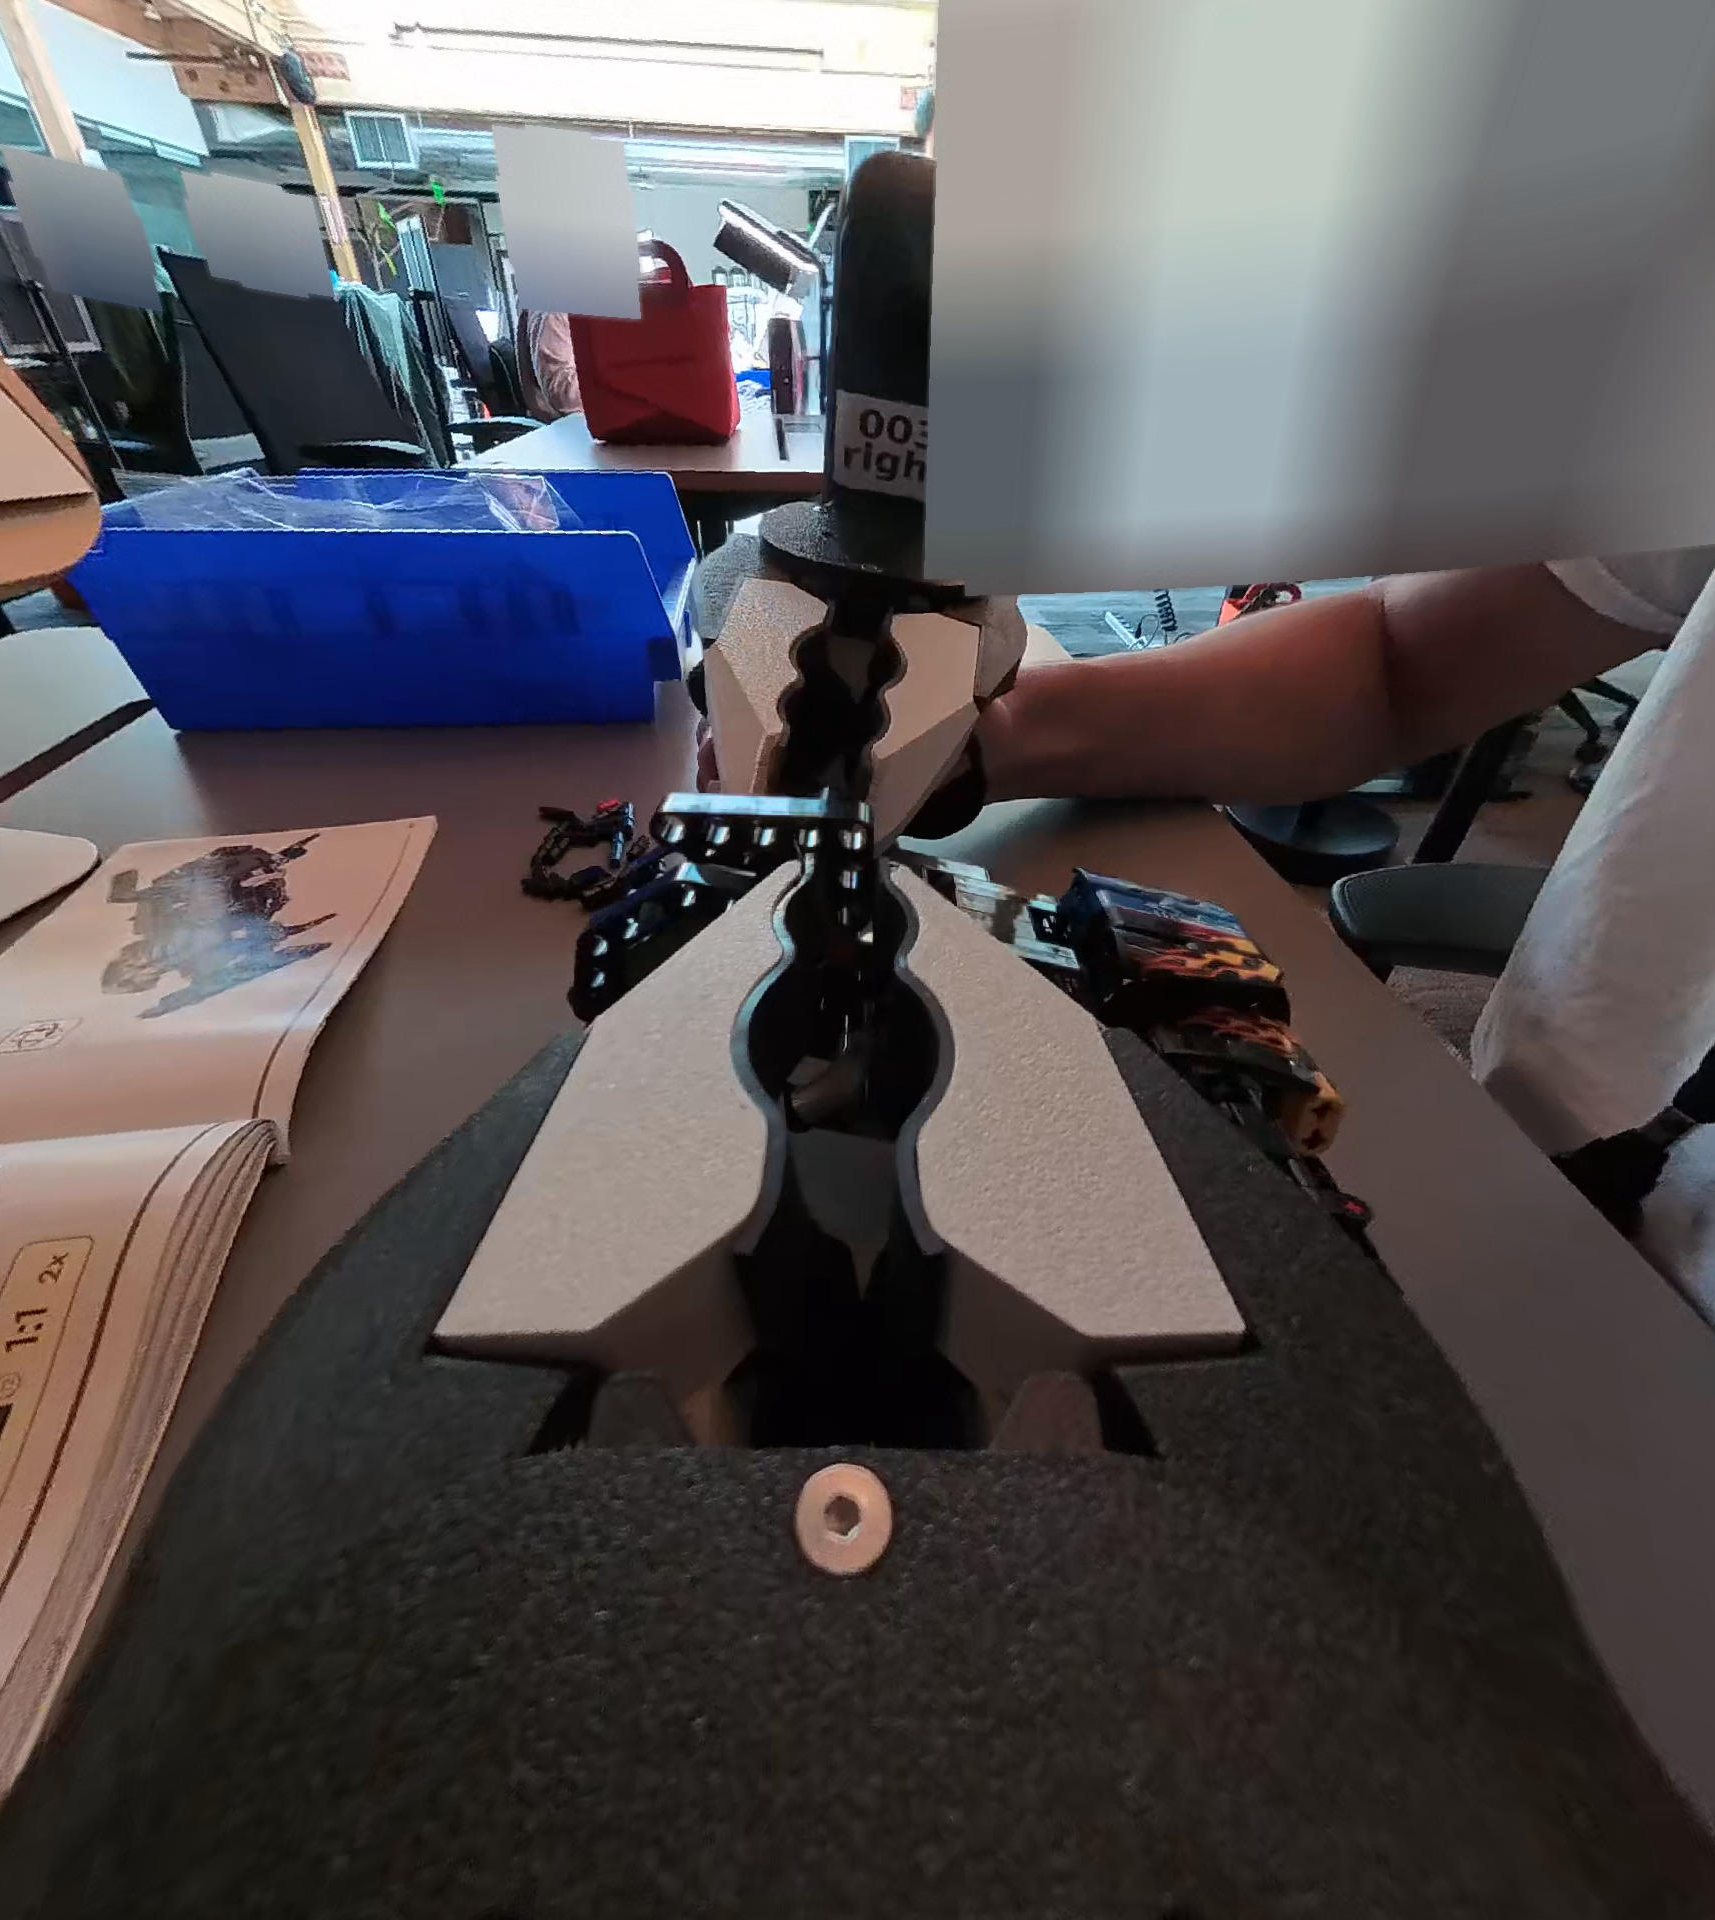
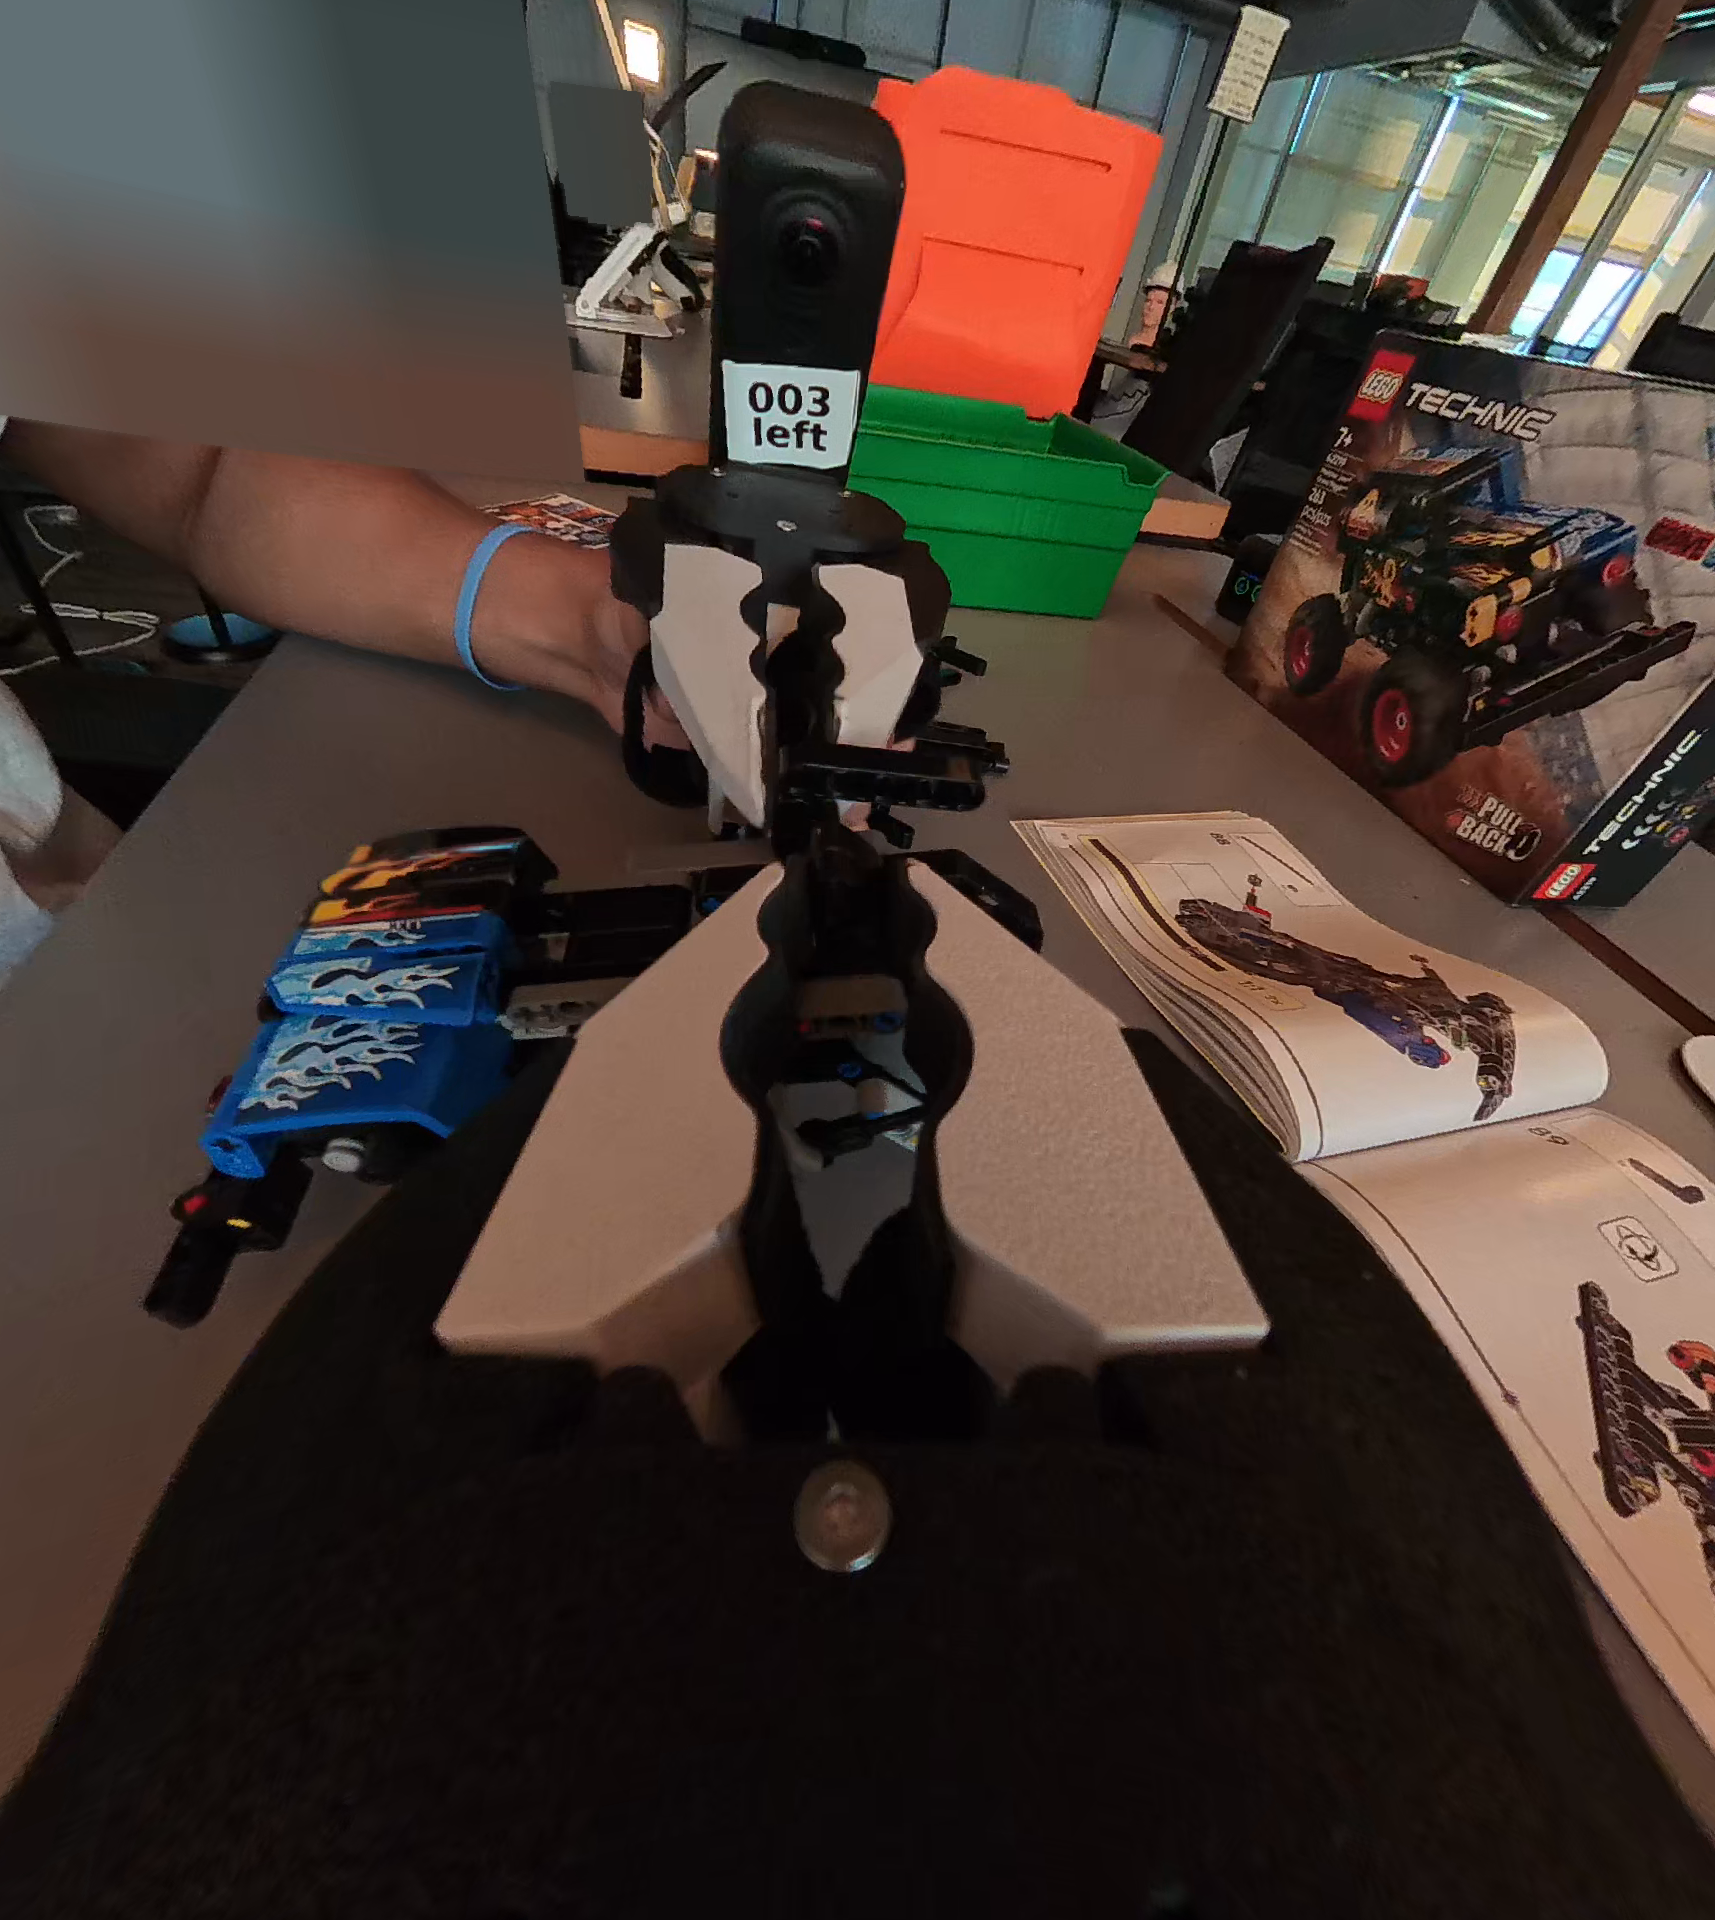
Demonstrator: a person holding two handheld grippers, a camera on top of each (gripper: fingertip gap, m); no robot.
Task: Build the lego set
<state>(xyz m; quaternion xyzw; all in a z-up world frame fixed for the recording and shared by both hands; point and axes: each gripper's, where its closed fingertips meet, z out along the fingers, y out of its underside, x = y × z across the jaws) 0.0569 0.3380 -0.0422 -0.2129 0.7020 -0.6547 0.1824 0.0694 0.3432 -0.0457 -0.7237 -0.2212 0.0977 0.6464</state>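
Note:
My left gripper point(image 1: 837, 883) is shut on a black T-shaped Technic beam assembly point(image 1: 765, 831) and holds it above the table. My right gripper point(image 2: 837, 868) faces it tip to tip and is shut on the same black assembly point(image 2: 884, 774). The right gripper also shows in the left wrist view point(image 1: 837, 774), and the left gripper in the right wrist view point(image 2: 780, 800). The partly built truck point(image 2: 385, 987), with blue and orange flame panels, lies on the table below the grippers; it also shows in the left wrist view point(image 1: 1196, 977).
An open instruction booklet point(image 2: 1352, 997) lies beside the truck. Loose black pieces point(image 1: 583, 852) lie behind. A blue bin point(image 1: 385, 592), a green bin point(image 2: 998, 509) with an orange lid and the set's box point(image 2: 1518, 603) stand farther back. A person's arms point(image 1: 1248, 686) reach in. My two grippers' fingertips are within a few centimetres of each other.

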